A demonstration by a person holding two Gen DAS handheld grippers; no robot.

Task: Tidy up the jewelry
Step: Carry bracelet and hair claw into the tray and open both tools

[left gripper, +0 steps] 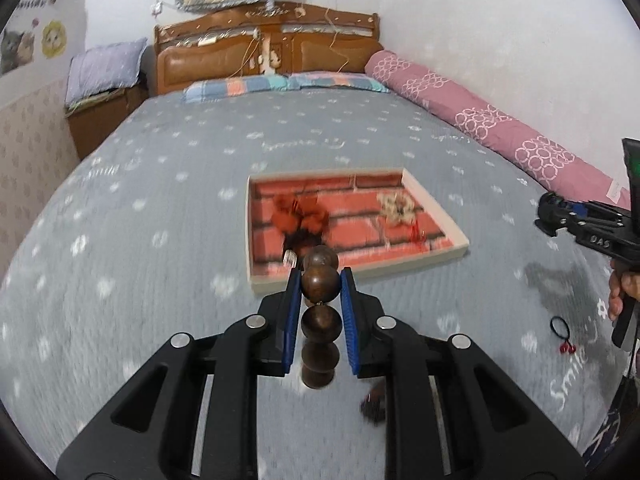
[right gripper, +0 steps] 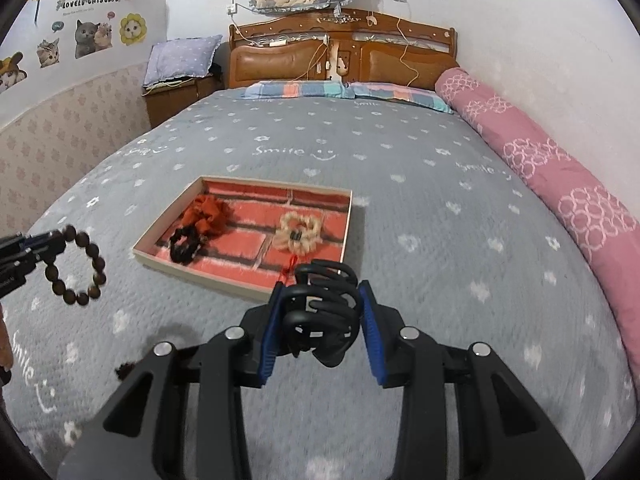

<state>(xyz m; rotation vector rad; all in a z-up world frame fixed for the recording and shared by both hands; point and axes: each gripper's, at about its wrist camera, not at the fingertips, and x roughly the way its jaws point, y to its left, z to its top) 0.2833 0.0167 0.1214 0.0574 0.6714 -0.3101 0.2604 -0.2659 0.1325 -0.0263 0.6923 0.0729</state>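
My left gripper (left gripper: pixel 320 286) is shut on a brown wooden bead bracelet (left gripper: pixel 320 284) and holds it in the air just before the near edge of the brick-patterned tray (left gripper: pixel 432 220). In the right wrist view the bracelet (right gripper: pixel 82 266) hangs as a ring from the left gripper (right gripper: pixel 60 240) at the far left. My right gripper (right gripper: pixel 320 308) is shut on a black claw hair clip (right gripper: pixel 320 312), near the tray (right gripper: pixel 348 216). The tray holds an orange scrunchie (right gripper: pixel 208 210), a black scrunchie (right gripper: pixel 184 246), a beige scrunchie (right gripper: pixel 298 232) and a small red charm (right gripper: pixel 290 266).
A black hair tie with red beads (left gripper: pixel 562 332) lies on the grey bedspread (left gripper: pixel 160 200) at the right. A small dark item (right gripper: pixel 124 370) lies near the front. A pink bolster (right gripper: pixel 560 184) runs along the right wall. Pillows (right gripper: pixel 344 94) and a wooden headboard (right gripper: pixel 344 52) are at the back.
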